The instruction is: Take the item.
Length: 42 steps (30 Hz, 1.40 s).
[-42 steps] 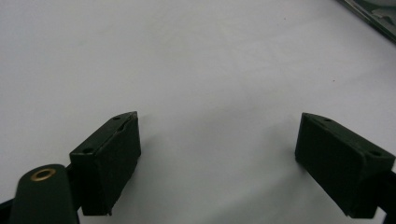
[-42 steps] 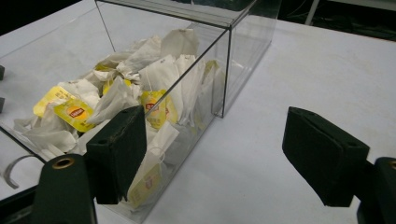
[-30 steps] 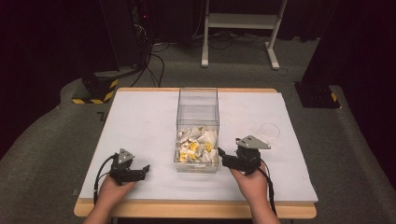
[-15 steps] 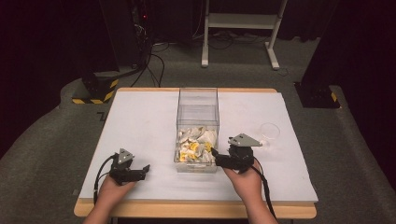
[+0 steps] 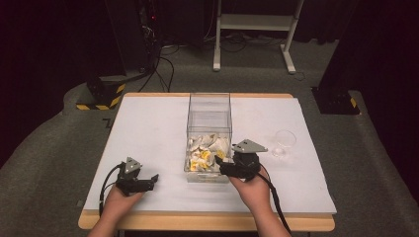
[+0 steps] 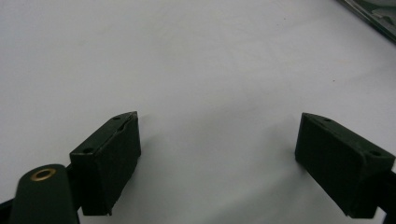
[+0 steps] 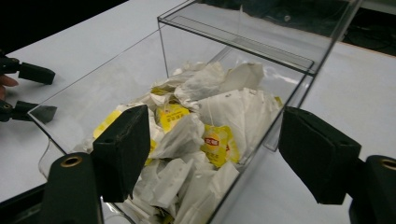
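Note:
A clear acrylic box (image 5: pixel 209 116) stands mid-table, its open top holding a heap of white and yellow tea bags (image 5: pixel 206 153). My right gripper (image 5: pixel 221 165) is at the box's front right corner, open, its jaws pointing left at the wall. In the right gripper view, the open gripper (image 7: pixel 215 119) straddles the box's near corner (image 7: pixel 261 140) with the tea bags (image 7: pixel 205 126) between and beyond the jaws; nothing is held. My left gripper (image 5: pixel 153 178) rests low at the table's front left, open, and in its own view it (image 6: pixel 219 123) holds nothing over bare white table.
A small clear cup (image 5: pixel 285 143) stands right of the box on the white table (image 5: pixel 148 128). The box's edge (image 6: pixel 373 14) shows at the top right of the left gripper view. The left gripper (image 7: pixel 28 88) is seen beyond the box in the right gripper view.
My right gripper has moved left, closing in on the box's front right corner. The left gripper has stayed put.

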Available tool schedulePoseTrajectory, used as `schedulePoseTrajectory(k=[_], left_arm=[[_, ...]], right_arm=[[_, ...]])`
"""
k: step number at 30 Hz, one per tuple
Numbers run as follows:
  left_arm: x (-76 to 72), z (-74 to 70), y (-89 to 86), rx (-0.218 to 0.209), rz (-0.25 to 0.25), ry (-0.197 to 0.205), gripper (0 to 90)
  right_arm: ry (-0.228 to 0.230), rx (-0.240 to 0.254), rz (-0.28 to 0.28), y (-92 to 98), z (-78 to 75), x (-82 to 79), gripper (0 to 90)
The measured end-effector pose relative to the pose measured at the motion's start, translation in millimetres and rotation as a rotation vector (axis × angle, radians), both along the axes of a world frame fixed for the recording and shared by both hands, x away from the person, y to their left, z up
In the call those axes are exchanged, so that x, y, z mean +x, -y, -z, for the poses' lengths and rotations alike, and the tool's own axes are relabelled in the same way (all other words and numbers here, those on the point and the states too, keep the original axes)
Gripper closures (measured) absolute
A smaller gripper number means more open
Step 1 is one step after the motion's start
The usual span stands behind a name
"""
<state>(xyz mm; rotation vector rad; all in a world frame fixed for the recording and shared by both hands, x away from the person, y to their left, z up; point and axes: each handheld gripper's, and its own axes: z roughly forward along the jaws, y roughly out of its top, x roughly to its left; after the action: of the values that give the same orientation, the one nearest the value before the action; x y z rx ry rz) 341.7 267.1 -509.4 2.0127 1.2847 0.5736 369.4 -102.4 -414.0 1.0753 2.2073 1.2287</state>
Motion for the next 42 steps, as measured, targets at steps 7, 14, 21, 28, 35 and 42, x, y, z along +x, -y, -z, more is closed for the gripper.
schedulePoseTrajectory(k=[7, 14, 21, 28, 35, 42], left_arm=[[0.0, 0.0, 0.0, -0.001, 0.0, 0.0, 14.6], [0.0, 0.0, -0.1, -0.001, 0.0, 0.0, 14.6], [0.0, 0.0, -0.1, -0.001, 0.0, 0.0, 14.6], [0.0, 0.0, -0.1, -0.002, 0.0, 0.0, 14.6], [0.0, 0.0, -0.1, -0.002, 0.001, -0.001, 14.6], [0.1, -0.1, -0.2, -0.002, 0.001, -0.002, 14.6]], right_arm=[[-0.042, -0.003, -0.01, -9.6, 2.8, 9.8, 26.9], [-0.054, -0.011, -0.012, -16.5, 4.8, 15.8, 26.8], [-0.088, -0.051, -0.034, -27.6, 9.4, 22.1, 30.8], [-0.116, -0.072, -0.037, -30.1, 12.2, 28.1, 40.4], [-0.152, -0.085, -0.051, -33.3, 14.2, 31.5, 45.8], [-0.168, -0.093, -0.049, -35.1, 15.5, 33.3, 54.3]])
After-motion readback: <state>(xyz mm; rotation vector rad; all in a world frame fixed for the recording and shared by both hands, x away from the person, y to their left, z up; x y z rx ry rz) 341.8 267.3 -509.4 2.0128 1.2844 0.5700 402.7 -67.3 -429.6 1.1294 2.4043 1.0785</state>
